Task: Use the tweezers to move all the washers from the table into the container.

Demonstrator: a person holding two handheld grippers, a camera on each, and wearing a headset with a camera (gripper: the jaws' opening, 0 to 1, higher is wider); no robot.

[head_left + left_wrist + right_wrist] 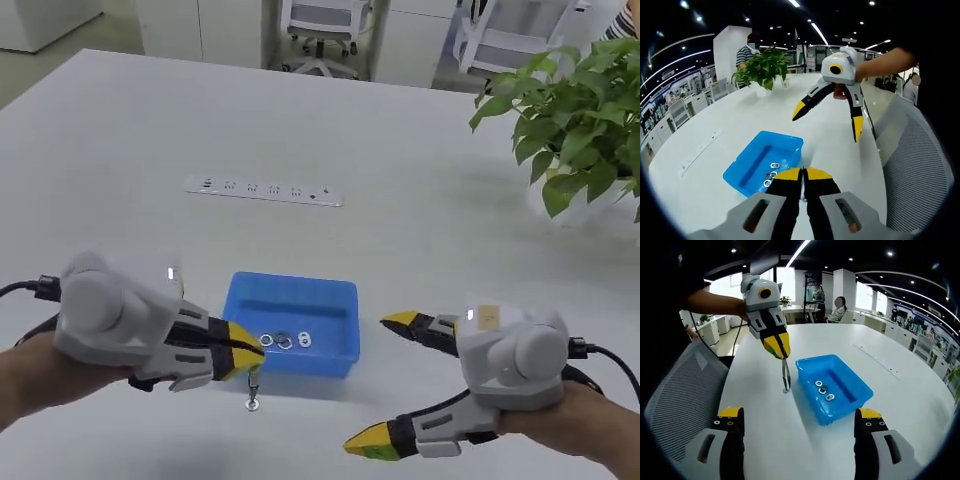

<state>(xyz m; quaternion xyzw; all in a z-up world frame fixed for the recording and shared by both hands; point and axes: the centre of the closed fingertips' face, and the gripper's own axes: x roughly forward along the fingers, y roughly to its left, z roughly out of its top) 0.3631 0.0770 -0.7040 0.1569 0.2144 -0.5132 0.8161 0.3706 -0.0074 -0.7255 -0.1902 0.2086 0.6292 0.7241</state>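
- My left gripper [255, 352] is clamped on the tweezers [253, 385], their tips at a washer [252, 404] on the bench [420, 240], just beside the container [290, 285].
- I see three washers [285, 341] inside it.
- My right gripper [372, 382] is spread apart.

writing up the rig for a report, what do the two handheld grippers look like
Both match: the left gripper and right gripper have rounded pale grey bodies, with black jaws ending in yellow tips. A black cable leaves the back of each. The right one carries a small tan label on top.
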